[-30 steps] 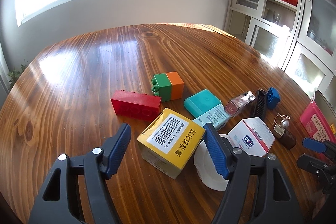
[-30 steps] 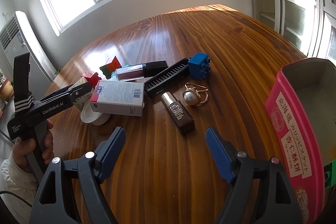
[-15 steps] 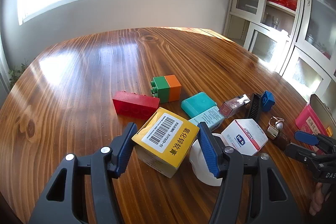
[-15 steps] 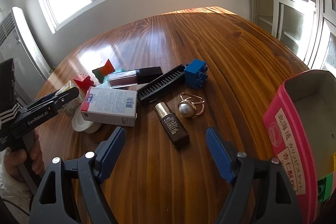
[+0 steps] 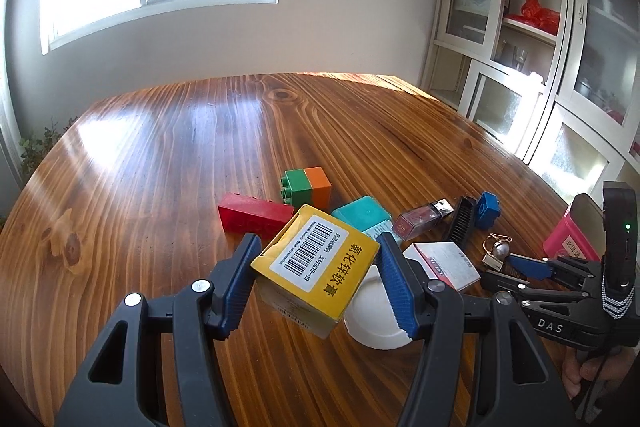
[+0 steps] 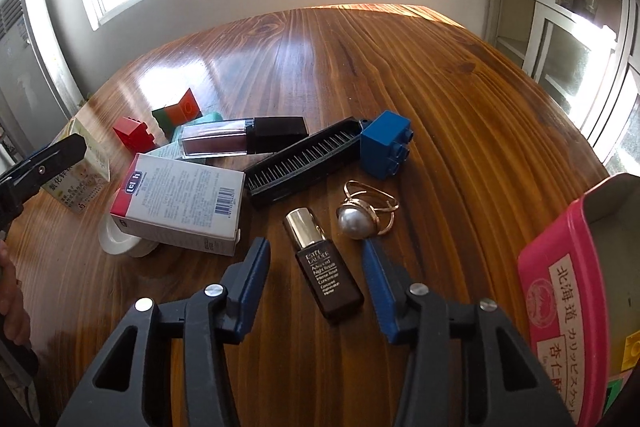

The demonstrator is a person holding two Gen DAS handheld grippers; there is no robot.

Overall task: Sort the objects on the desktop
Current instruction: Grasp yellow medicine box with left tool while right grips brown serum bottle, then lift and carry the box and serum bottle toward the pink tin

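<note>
on the wooden desk (image 6: pixel 460 75), toward its near right part, lies one cluster of small things: four toy bricks, counted as one red brick (image 5: pixel 254 217), one green-and-orange brick (image 5: pixel 308 186) and one blue brick (image 6: pixel 386 143); two cartons, one yellow box (image 5: pixel 316 269) and one white-and-red box (image 6: pixel 180 203); one teal case (image 5: pixel 362 214); one lip-gloss tube (image 6: pixel 240 138); one black comb (image 6: pixel 304 163); one pearl ring (image 6: pixel 366 213); one dark serum bottle (image 6: pixel 324 271); one white round dish (image 5: pixel 374 323) under the cartons. one pink tin (image 6: pixel 576 299) stands open at the desk's right edge.

the left gripper (image 5: pixel 316 277) clamps the yellow box by its two sides, lifted clear of the desk and tilted. the right gripper (image 6: pixel 316 267) straddles the serum bottle, its jaws closing, pads not yet touching it. the ring lies just beside the bottle's cap, and the comb and white-and-red box crowd close ahead.
</note>
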